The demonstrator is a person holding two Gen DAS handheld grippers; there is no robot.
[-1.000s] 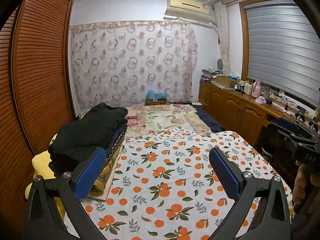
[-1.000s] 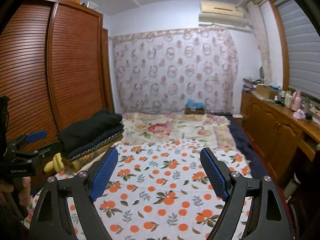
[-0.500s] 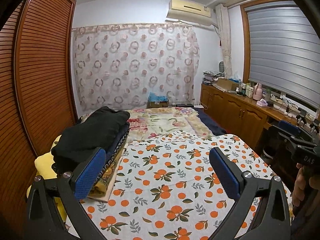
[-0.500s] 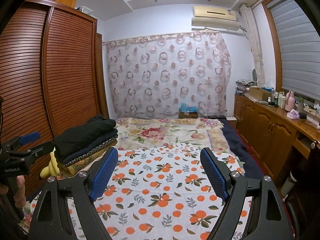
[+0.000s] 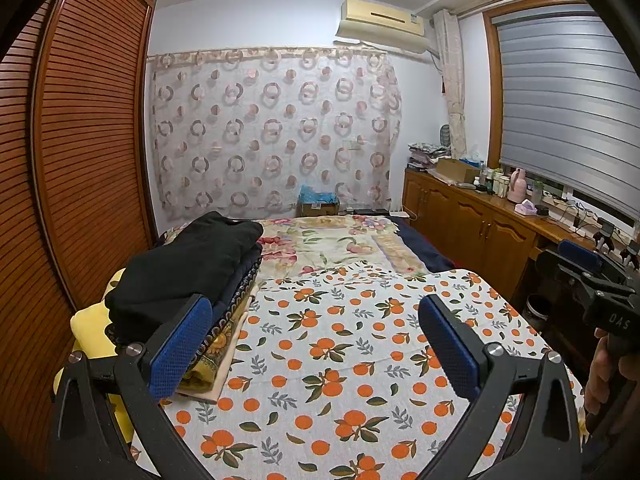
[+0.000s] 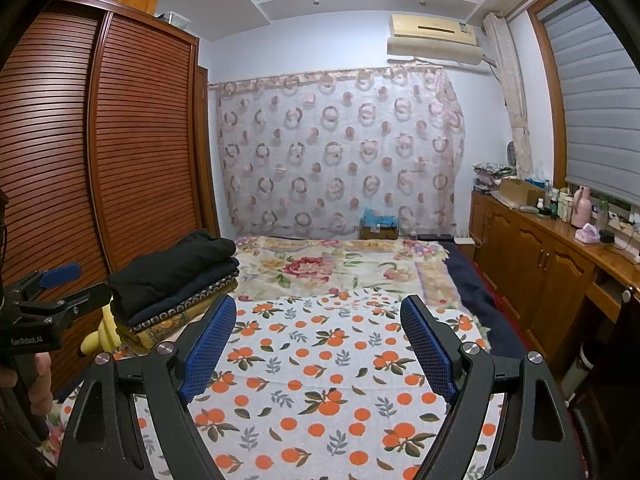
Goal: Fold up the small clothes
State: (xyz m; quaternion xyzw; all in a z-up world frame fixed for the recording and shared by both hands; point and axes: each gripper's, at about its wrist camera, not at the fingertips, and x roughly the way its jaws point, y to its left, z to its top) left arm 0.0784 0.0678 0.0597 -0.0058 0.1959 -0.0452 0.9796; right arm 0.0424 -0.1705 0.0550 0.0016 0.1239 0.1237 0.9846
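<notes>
Hovering: both grippers are hanging above the orange-print sheet (image 5: 340, 360), and neither is touching it.
Left gripper (image 5: 316, 344): its jaws are standing wide, with nothing between the blue pads (image 5: 180, 344); only the sheet is showing in the gap.
Right gripper (image 6: 318, 344): its jaws are also standing wide and are gripping nothing; its blue pads (image 6: 208, 348) are framing bare sheet.
Stack of folded clothes (image 5: 184, 276): it is lying at the left edge of the orange-print sheet, a black garment (image 6: 172, 268) sitting on top, darker and patterned layers showing beneath it. It is sitting just behind the left gripper's left pad; whether the pad is touching it cannot be told.
Yellow item (image 5: 92, 332): it is peeking out from under the stack, at the sheet's left edge.
Floral blanket (image 6: 332, 264): it is lying beyond the sheet's far edge, towards the ring-patterned curtain (image 5: 272, 132).
Wardrobe (image 6: 120, 140): its slatted doors are standing left of the sheet, close behind the stack.
Wooden cabinet (image 6: 536, 264): it is running along the right of the sheet, with bottles and boxes crowding its top.
Person's hand (image 6: 38, 384): it is gripping the left gripper's handle at the left border of the right wrist view.
</notes>
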